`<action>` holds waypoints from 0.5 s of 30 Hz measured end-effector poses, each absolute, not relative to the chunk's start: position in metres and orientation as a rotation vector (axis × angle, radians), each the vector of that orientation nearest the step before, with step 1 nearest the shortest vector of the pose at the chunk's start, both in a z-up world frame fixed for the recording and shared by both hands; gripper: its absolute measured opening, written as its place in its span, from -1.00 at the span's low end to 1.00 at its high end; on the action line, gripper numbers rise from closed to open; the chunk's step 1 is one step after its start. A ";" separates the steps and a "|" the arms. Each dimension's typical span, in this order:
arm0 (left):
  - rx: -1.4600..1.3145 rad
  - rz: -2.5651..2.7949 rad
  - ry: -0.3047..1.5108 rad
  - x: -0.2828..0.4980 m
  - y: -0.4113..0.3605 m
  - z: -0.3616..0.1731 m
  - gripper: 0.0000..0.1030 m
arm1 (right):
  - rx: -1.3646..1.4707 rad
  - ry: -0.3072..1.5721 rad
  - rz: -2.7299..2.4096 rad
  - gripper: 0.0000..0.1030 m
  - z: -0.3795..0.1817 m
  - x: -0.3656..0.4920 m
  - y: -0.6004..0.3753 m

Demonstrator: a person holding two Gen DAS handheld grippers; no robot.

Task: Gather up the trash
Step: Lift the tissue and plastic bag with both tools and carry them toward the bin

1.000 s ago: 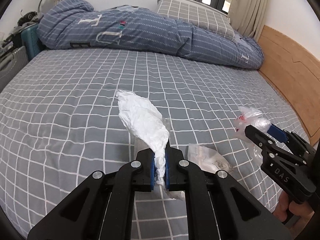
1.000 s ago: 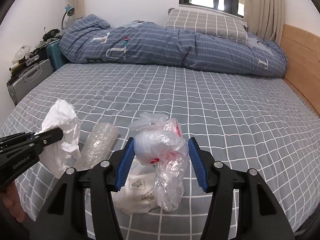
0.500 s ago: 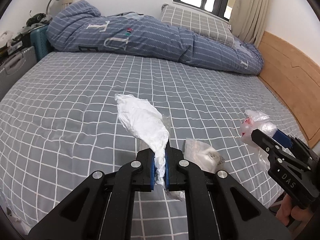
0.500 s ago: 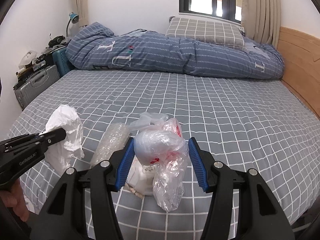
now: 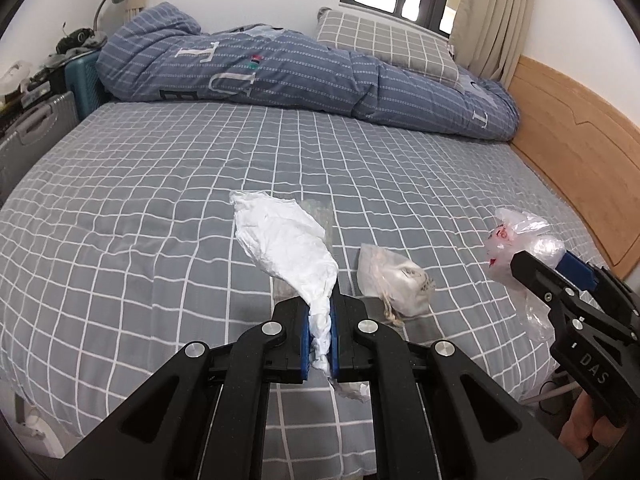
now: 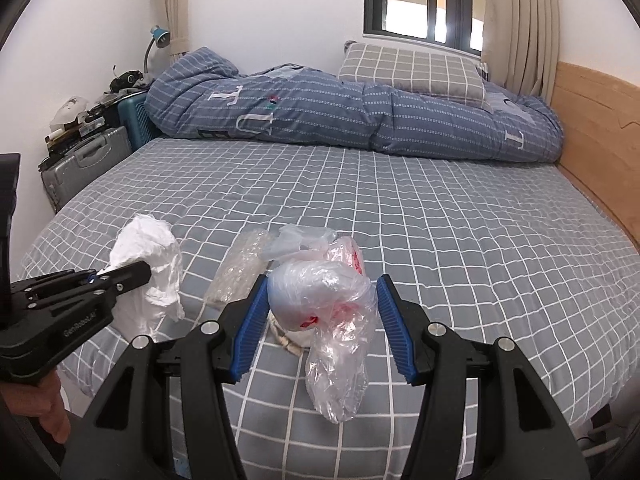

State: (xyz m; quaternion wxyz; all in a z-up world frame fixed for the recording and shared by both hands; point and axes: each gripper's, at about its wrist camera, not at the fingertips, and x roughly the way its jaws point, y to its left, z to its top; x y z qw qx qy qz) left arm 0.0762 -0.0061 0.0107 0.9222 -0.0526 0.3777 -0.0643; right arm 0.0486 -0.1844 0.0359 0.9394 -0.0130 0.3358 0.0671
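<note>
Tongs, two: left tongs [image 5: 320,334] clamping one white wrapper [image 5: 284,244], right tongs [image 6: 324,320] loosely around one clear bag [image 6: 332,320].

The white wad [image 5: 284,240] looks like crinkly matt paper, the bag [image 6: 332,312] is thin glossy see-through plastic, all wrinkled. Bed [image 5: 160,184] sheet is soft matt checked cloth, the duvet [image 5: 300,76] puffy quilted fabric. Headboard [image 5: 576,152] is smooth pale wood. Both claws are matt black plastic with ribbed blue pads [image 6: 250,328] and shiny metal screws.
</note>
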 end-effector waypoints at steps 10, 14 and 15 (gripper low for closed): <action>-0.104 -0.135 0.797 0.050 -0.009 0.003 -0.88 | -0.024 0.693 0.148 0.01 0.038 0.022 -0.178; -0.107 -0.136 0.807 0.038 -0.010 -0.001 -0.88 | -0.025 0.709 0.152 0.01 0.035 0.013 -0.176; -0.109 -0.136 0.808 0.035 -0.010 -0.001 -0.88 | -0.025 0.711 0.154 0.01 0.034 0.011 -0.176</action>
